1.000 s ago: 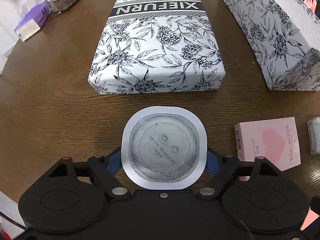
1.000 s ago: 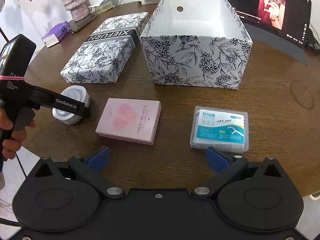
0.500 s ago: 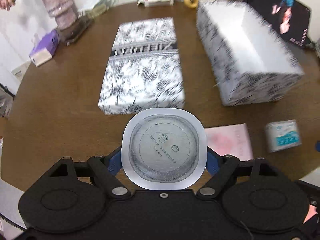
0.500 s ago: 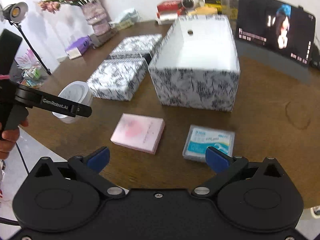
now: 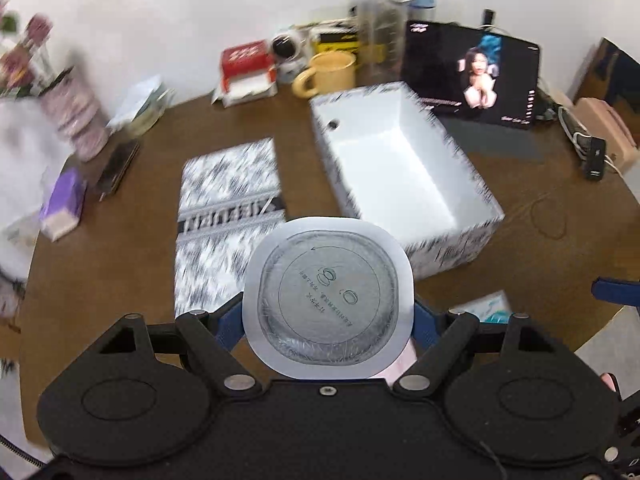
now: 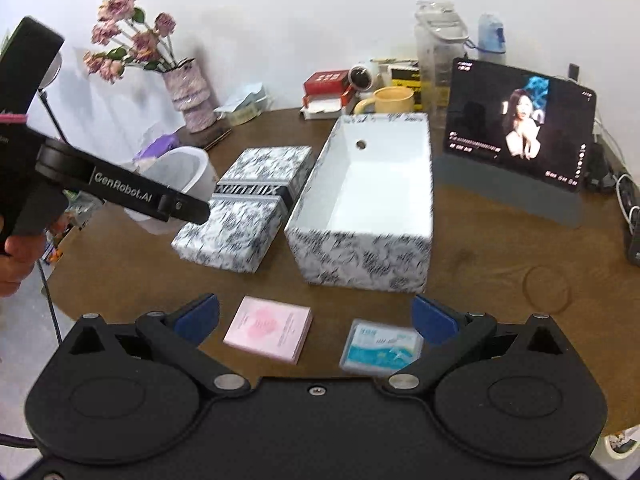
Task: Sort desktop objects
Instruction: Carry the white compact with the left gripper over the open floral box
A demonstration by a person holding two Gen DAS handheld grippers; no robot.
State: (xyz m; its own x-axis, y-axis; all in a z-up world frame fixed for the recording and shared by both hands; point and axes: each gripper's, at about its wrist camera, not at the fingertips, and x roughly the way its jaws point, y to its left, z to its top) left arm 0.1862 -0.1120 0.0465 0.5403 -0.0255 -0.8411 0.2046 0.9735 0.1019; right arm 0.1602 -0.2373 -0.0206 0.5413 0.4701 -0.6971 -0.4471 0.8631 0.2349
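My left gripper (image 5: 328, 320) is shut on a white sealed cup (image 5: 328, 298) with a foil lid, held high above the table. From the right wrist view that same cup (image 6: 176, 184) hangs left of the floral lid, clamped by the left gripper (image 6: 176, 204). The open floral box (image 6: 372, 196) with a white inside stands mid-table; in the left wrist view the box (image 5: 404, 176) lies ahead and to the right. My right gripper (image 6: 316, 316) is open above a pink notepad (image 6: 270, 328) and a clear floss-pick case (image 6: 382, 350).
The floral box lid (image 6: 248, 208) lies left of the box. A tablet (image 6: 520, 124) on a stand plays video at the back right. A yellow mug (image 6: 390, 100), bottles, a red box and a flower vase (image 6: 188, 92) line the back. A hand (image 6: 18, 252) grips the left tool.
The left gripper has lifted the cup well above the table and tilted up. The right gripper has also risen and pulled back, so the table looks smaller.
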